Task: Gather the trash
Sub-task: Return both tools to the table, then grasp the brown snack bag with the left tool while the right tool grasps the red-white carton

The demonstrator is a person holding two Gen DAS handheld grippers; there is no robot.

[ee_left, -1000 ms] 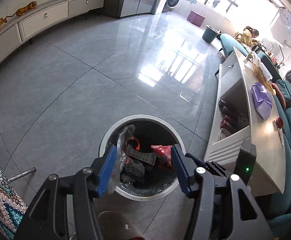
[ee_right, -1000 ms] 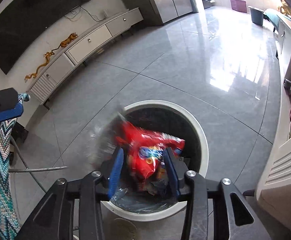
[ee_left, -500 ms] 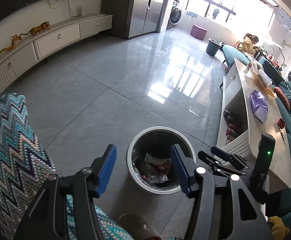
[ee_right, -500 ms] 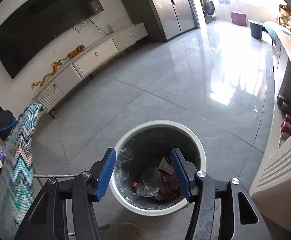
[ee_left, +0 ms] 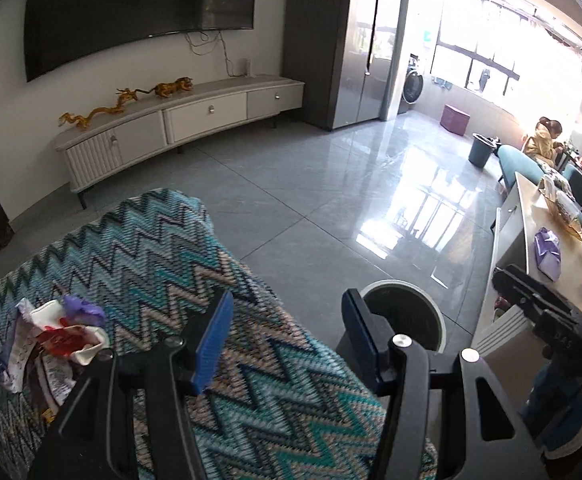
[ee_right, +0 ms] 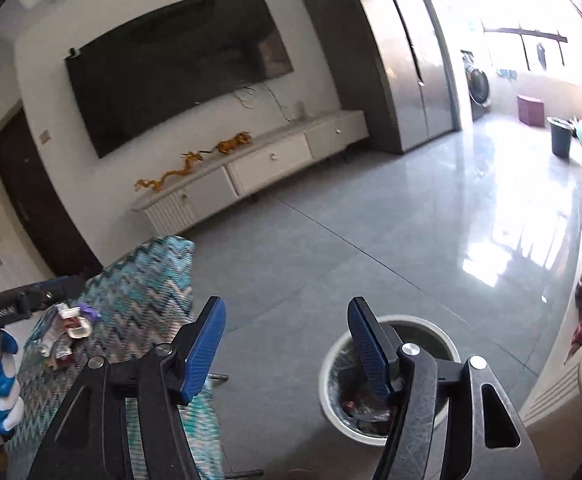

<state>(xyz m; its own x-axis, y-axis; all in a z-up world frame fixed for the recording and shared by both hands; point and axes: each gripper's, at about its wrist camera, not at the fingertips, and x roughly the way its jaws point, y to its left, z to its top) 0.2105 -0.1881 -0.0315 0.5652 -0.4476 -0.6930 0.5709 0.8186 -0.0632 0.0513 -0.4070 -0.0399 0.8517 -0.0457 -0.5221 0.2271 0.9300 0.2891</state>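
Both grippers empty above the zigzag cloth

Our left gripper (ee_left: 287, 340) stands parted; our right gripper (ee_right: 287, 344) is opening on nothing. Wrappers (ee_left: 51, 340) lie lower left on the cloth (ee_left: 163, 248); bin (ee_right: 387, 380) lower right.

Walls: white, large dark TV (ee_right: 179, 92) mounted | Below: long low white cabinet (ee_left: 179, 128) bearing golden dragon figures (ee_left: 127, 100) | Floor: glossy grey tiles (ee_left: 351, 184) mirroring daylight | Far end: bright windows (ee_left: 491, 60), steel fridge (ee_left: 367, 44) | Right: teal sofa (ee_left: 519, 160).
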